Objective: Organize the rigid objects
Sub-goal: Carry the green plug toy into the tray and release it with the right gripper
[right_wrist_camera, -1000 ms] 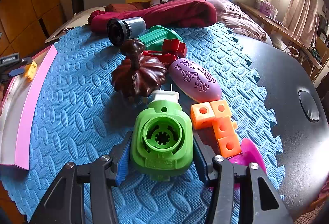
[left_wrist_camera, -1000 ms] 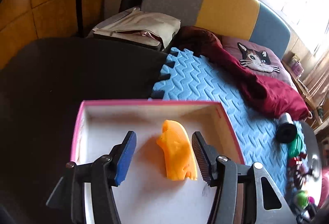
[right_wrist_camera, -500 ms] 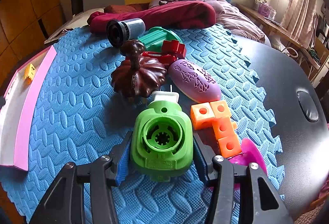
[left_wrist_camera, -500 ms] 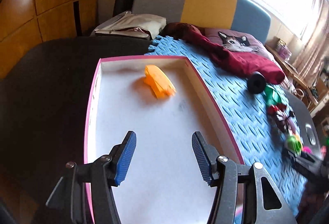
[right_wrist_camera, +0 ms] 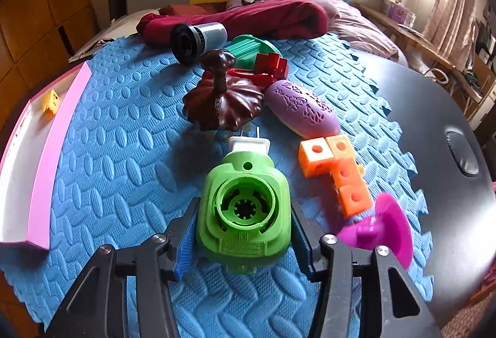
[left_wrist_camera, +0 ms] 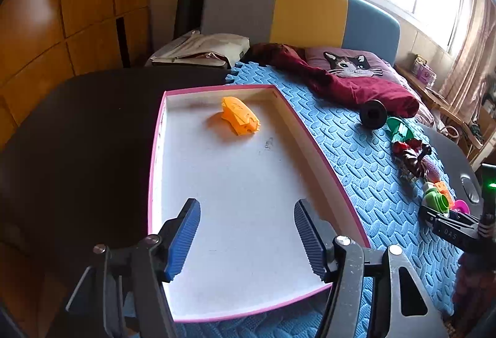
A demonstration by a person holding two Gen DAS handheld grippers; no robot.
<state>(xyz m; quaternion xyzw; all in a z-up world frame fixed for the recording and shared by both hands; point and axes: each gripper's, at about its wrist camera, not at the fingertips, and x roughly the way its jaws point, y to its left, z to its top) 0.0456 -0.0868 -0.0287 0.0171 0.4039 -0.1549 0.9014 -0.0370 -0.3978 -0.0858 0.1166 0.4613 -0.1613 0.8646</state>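
Left gripper (left_wrist_camera: 245,232), empty, jaws just widened, hangs over the pink-rimmed tray (left_wrist_camera: 156,152) holding one orange piece (left_wrist_camera: 239,116); right gripper (right_wrist_camera: 243,240) clamps the green toy (right_wrist_camera: 245,211) on the blue mat (right_wrist_camera: 117,170), likely tray-bound

my left tongs (left_wrist_camera: 246,232) were black angular plastic with silver screw heads at the joints and ribbed blue pads (left_wrist_camera: 186,240). my right tongs (right_wrist_camera: 245,234) matched them: black arms, silver screws, blue pads.
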